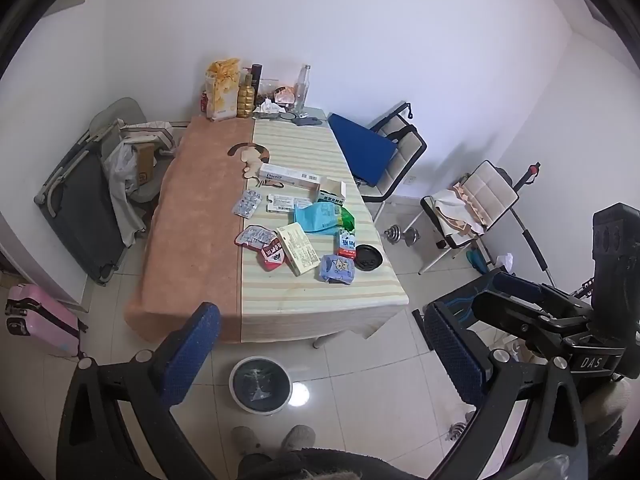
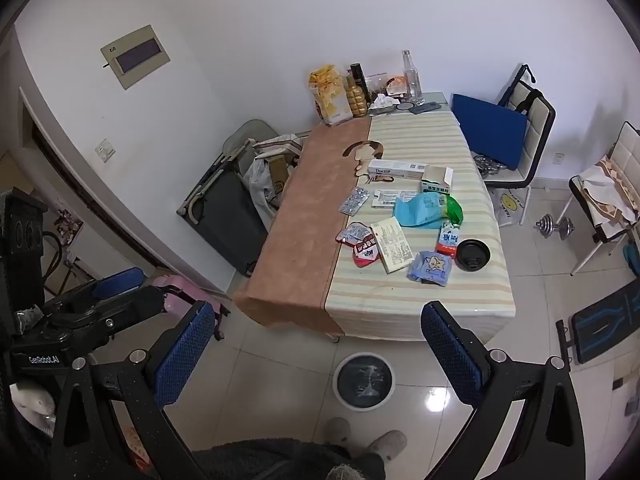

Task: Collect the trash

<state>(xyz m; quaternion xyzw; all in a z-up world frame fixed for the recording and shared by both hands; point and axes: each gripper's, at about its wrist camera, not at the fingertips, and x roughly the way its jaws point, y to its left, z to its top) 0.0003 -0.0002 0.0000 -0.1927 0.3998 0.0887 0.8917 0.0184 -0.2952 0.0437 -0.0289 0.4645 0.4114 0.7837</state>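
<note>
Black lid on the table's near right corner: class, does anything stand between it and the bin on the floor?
Nothing visible does. The black lid lies near the table edge, and the bin stands open on the floor just in front of the table. Both grippers, left and right, are open, held back above the floor.

Left black two-finger gripper with blue textured pads (image 1: 320,354): jaws spread wide, nothing between them, held level. Right black two-finger gripper with blue textured pads (image 2: 318,352): jaws likewise wide apart, empty, alongside the left.
</note>
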